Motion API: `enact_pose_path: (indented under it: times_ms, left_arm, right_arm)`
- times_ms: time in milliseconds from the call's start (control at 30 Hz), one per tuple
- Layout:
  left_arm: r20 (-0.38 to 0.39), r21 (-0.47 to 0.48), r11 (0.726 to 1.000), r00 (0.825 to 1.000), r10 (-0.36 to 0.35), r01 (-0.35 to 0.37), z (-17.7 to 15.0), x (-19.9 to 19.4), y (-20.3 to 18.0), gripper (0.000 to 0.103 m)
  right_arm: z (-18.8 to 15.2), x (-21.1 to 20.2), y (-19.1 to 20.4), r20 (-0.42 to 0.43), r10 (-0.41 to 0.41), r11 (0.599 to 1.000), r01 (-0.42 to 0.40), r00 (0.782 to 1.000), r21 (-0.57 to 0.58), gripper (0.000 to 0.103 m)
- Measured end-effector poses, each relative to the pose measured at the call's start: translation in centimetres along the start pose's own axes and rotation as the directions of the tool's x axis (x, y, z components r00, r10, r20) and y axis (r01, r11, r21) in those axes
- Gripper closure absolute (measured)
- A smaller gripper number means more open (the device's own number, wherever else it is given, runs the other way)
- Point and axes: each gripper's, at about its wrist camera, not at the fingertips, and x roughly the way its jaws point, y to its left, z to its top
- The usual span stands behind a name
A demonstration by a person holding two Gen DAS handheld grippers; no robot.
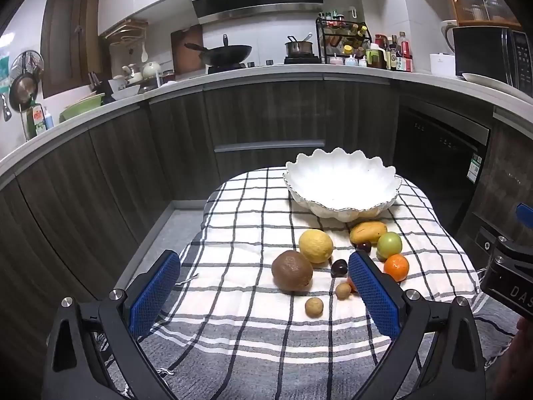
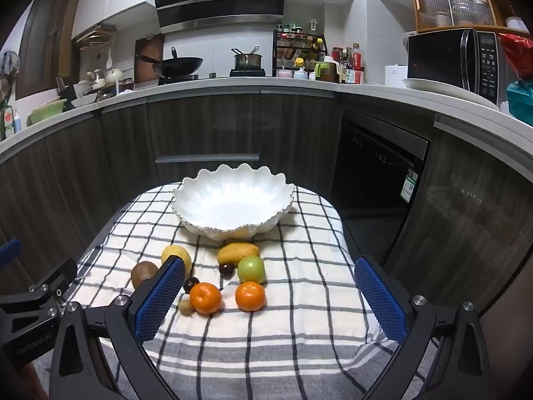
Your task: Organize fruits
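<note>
Both claws are held wide open over the checked cloth (image 2: 299, 300) with nothing gripped: left claw (image 1: 265, 280), right claw (image 2: 269, 286). The fruit is laid out loose on the cloth-covered bench, just in front of the white scalloped bowl (image 2: 233, 200), which is seen with nothing in it. A lemon (image 1: 315, 246), kiwi (image 1: 292, 270), mango (image 2: 238, 252), green apple (image 2: 251, 269), two mandarins (image 2: 205, 297) (image 2: 250, 296), dark plums (image 2: 226, 270) and small brown longans (image 1: 314, 307) can be made out. As for writing, only "DAS" is readable on the right claw's body (image 1: 509, 286) at the left view's edge; the bottle labels on the counter are too small to be read.
</note>
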Motion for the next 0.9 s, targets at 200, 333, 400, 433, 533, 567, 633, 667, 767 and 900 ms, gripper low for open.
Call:
enact_pose_path:
  times_ms: [200, 333, 400, 433, 533, 567, 633, 667, 767, 900]
  left_arm:
    - [0.003, 0.004, 1.0, 1.0, -0.001, 0.001, 0.0, -0.2, -0.7, 0.0]
    - [0.003, 0.002, 1.0, 1.0, -0.002, 0.002, 0.1, -0.2, -0.9, 0.0]
    - [0.0, 0.001, 1.0, 1.0, -0.004, 0.004, 0.1, -0.1, -1.1, 0.0]
    - [0.003, 0.004, 1.0, 1.0, -0.012, 0.012, 0.0, -0.2, -0.4, 0.0]
    - [0.0, 0.003, 1.0, 1.0, -0.015, 0.015, 0.1, -0.3, -0.3, 0.0]
    - [0.0, 0.003, 1.0, 1.0, -0.015, 0.015, 0.1, -0.3, -0.3, 0.0]
    - [0.001, 0.003, 1.0, 1.0, -0.014, 0.014, 0.0, -0.3, -0.3, 0.0]
    - [0.002, 0.004, 1.0, 1.0, -0.013, 0.013, 0.1, -0.3, -0.3, 0.0]
    - [-0.002, 0.0, 1.0, 1.0, -0.018, 0.018, 0.1, -0.3, -0.2, 0.0]
    - [-0.004, 0.001, 1.0, 1.0, -0.017, 0.017, 0.0, -0.3, -0.3, 0.0]
  right_arm:
    - [0.0, 0.0, 0.0, 0.002, 0.0, 1.0, 0.0, 1.0, -0.003, 0.0]
    - [0.0, 0.0, -0.3, 0.001, 0.0, 1.0, 0.0, 1.0, 0.004, 0.0]
    - [0.0, 0.0, -0.2, 0.0, 0.0, 1.0, 0.0, 1.0, 0.005, 0.0]
    - [0.0, 0.0, -0.2, 0.0, 0.0, 1.0, 0.0, 1.0, 0.005, 0.0]
    - [0.0, -0.1, 0.0, 0.002, 0.001, 1.0, -0.001, 1.0, 0.002, 0.0]
    - [0.0, -0.1, 0.0, 0.002, 0.001, 1.0, -0.001, 1.0, 0.002, 0.0]
    - [0.0, -0.1, 0.1, 0.001, 0.002, 1.0, -0.002, 1.0, 0.002, 0.0]
    - [0.0, -0.1, 0.1, 0.003, 0.001, 1.0, -0.001, 1.0, 0.002, 0.0]
    - [-0.1, 0.1, 0.3, 0.003, -0.001, 1.0, 0.001, 1.0, 0.001, 0.0]
    - [0.0, -0.1, 0.0, 0.003, -0.001, 1.0, 0.001, 1.0, 0.001, 0.0]
